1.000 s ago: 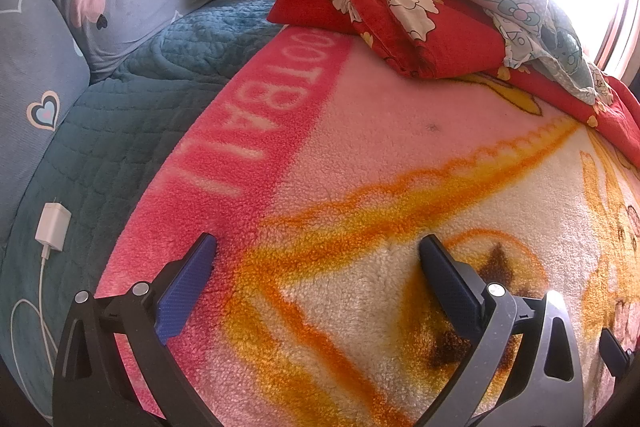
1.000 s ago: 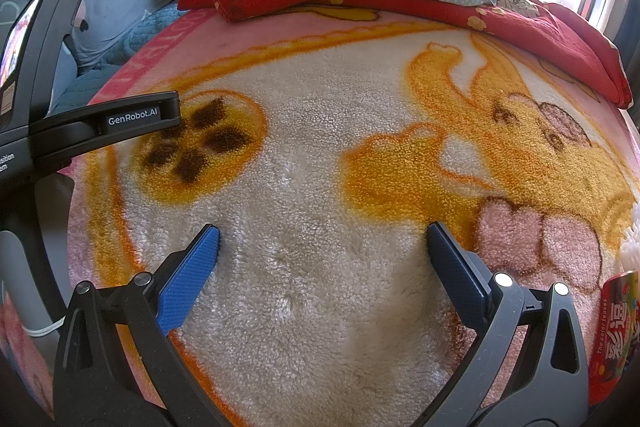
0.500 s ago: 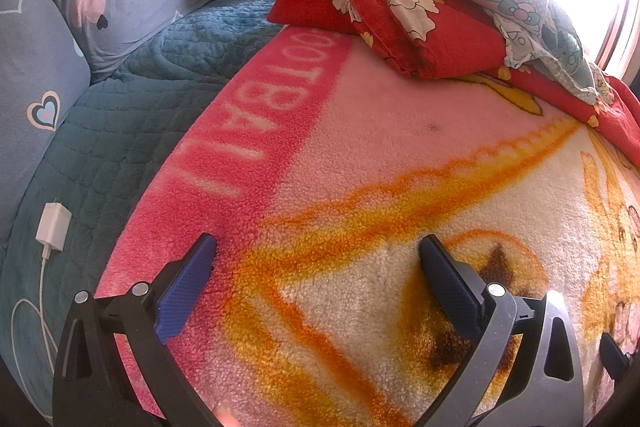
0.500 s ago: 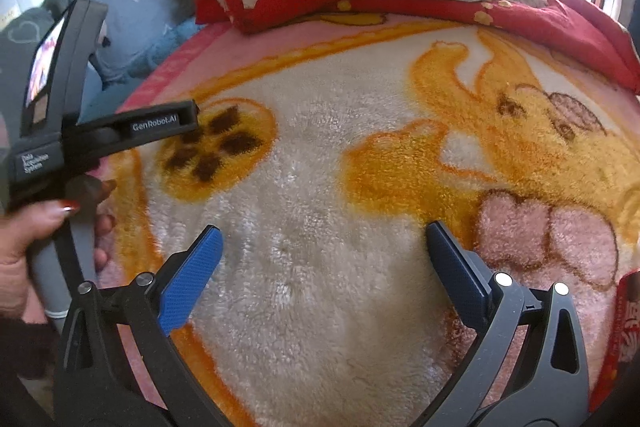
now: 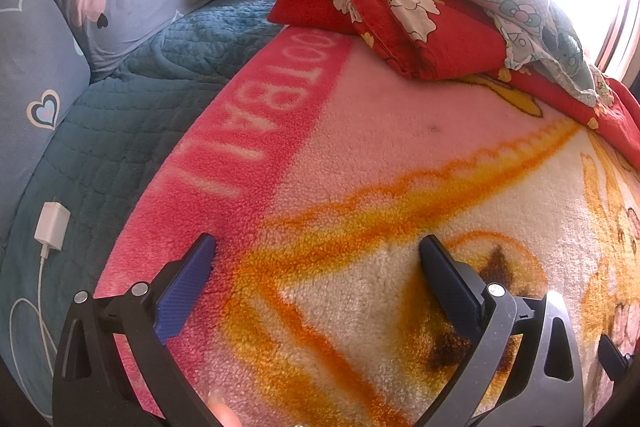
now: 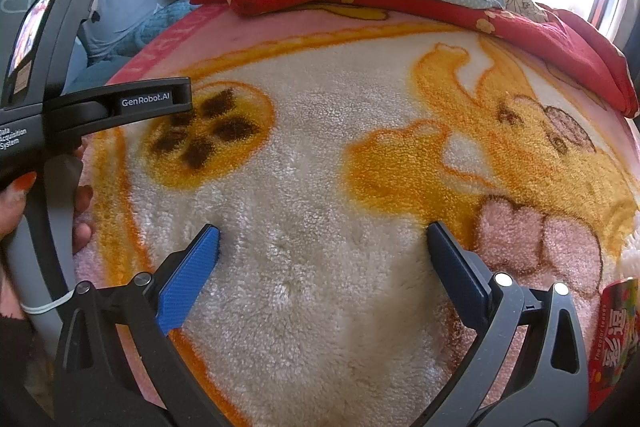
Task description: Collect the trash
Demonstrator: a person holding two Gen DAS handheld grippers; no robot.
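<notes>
Fleecy pink-and-cream blanket (image 6: 320,155) lies bare between both spread, empty pairs of fingers. Only the right wrist view shows the red candy wrapper (image 6: 612,339), at the frame's lower right, just beside the right gripper (image 6: 322,247). Only the left gripper (image 5: 316,255) view shows the white charger (image 5: 52,226), lower left.

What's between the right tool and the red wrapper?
Only fuzzy blanket, in the right wrist view. The right tool is open and the red wrapper lies beside its right finger.
</notes>
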